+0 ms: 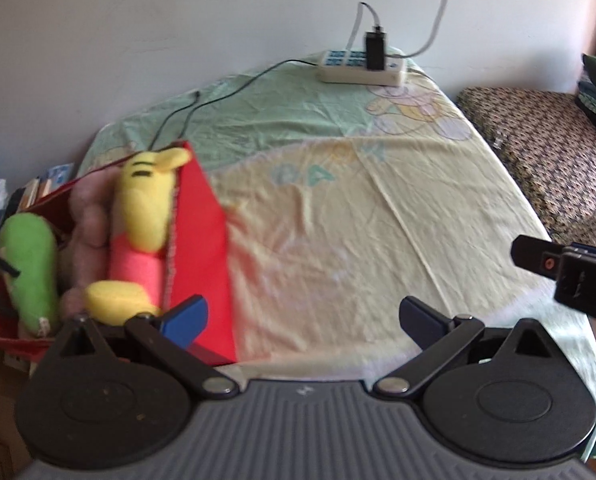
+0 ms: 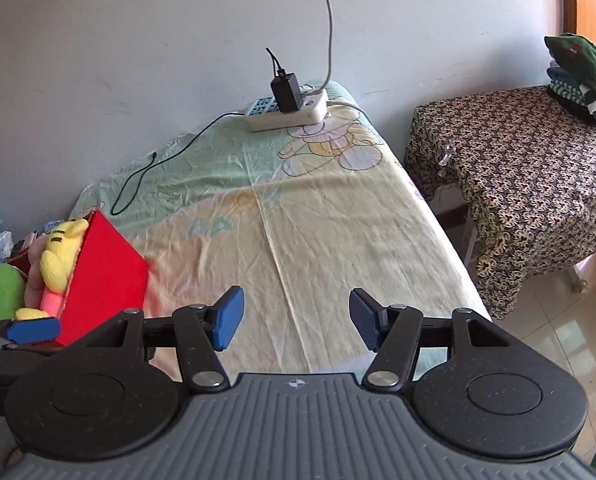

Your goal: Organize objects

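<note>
Pale grey wall backs a bench (image 2: 338, 240) draped in a wrinkled yellow and green cartoon-print cloth. At its far left edge stands a red fabric storage box (image 2: 105, 276), open at the top. Inside it a green plush toy (image 1: 29, 268) lies on the left, a pinkish plush (image 1: 87, 216) sits in the middle, and a yellow plush bear with a pink-red body (image 1: 143, 216) leans against the box's right wall, its head poking above the rim. The left gripper (image 1: 302, 320) hovers at the near corner of the box, blue pads spread wide apart and empty; its left pad is just beside the yellow toy's foot. A thin black cable (image 2: 157, 168) trails across the green part of the cloth to a white power strip (image 2: 289, 114) by the wall, where a black charger is plugged in. The right gripper (image 2: 295, 320) hangs over the bare yellow cloth, jaws released and holding nothing. Further right, well apart from the bench, a table under a dark patterned cloth (image 2: 530, 184) carries a stack of folded clothes (image 2: 582, 76).
</note>
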Demonstrator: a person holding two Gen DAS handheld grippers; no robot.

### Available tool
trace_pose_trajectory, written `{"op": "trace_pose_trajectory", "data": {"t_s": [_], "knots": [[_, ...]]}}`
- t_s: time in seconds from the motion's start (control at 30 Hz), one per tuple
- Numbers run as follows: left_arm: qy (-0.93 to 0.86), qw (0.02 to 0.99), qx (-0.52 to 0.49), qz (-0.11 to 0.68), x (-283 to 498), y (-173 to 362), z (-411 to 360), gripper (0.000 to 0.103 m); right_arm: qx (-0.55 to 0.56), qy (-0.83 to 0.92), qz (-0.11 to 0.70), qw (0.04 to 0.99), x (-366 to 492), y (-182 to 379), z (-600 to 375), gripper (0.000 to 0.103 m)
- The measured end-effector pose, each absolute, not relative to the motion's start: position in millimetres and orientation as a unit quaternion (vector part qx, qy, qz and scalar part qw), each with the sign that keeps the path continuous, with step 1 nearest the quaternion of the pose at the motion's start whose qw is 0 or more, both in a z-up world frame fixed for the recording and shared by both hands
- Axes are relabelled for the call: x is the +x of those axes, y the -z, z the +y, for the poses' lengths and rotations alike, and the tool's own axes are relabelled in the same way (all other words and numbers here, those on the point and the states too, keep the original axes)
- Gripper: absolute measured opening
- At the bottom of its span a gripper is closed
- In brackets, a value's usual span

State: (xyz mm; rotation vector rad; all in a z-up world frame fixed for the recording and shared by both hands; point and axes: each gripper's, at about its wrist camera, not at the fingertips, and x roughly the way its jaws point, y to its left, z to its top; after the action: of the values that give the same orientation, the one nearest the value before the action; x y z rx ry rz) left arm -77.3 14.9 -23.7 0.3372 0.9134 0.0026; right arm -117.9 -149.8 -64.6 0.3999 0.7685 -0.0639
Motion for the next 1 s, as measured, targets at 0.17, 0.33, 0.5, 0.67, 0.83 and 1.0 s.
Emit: {"op": "trace_pose_trajectory", "data": {"t_s": [0.17,0.33,0.5,0.67,0.83,1.0], "knots": [[-0.044,0.889,0.138,0.433,-78,10,53,0.101,0.174,0.018,0.373,0.911,-106,57,-127,0.062],[-0.065,0.894,0.127,0.424,-82,-4,89,0.101,0.154,0.008,0.372,0.916,-100,49,-93,0.062],[-0.069,0.896,0.116,0.423,-80,-13,120,0.101,0.143,-0.001,0.376,0.916,-93,44,-59,0.062],[-0.072,0.896,0.116,0.423,-75,-17,149,0.101,0.140,-0.008,0.369,0.919,-88,34,-26,0.063],[-0.075,0.898,0.107,0.420,-72,-26,182,0.101,0.133,-0.032,0.357,0.924,-83,19,10,0.063],[-0.088,0.900,0.098,0.415,-69,-37,218,0.101,0.119,-0.056,0.349,0.928,-76,6,49,0.063]]}}
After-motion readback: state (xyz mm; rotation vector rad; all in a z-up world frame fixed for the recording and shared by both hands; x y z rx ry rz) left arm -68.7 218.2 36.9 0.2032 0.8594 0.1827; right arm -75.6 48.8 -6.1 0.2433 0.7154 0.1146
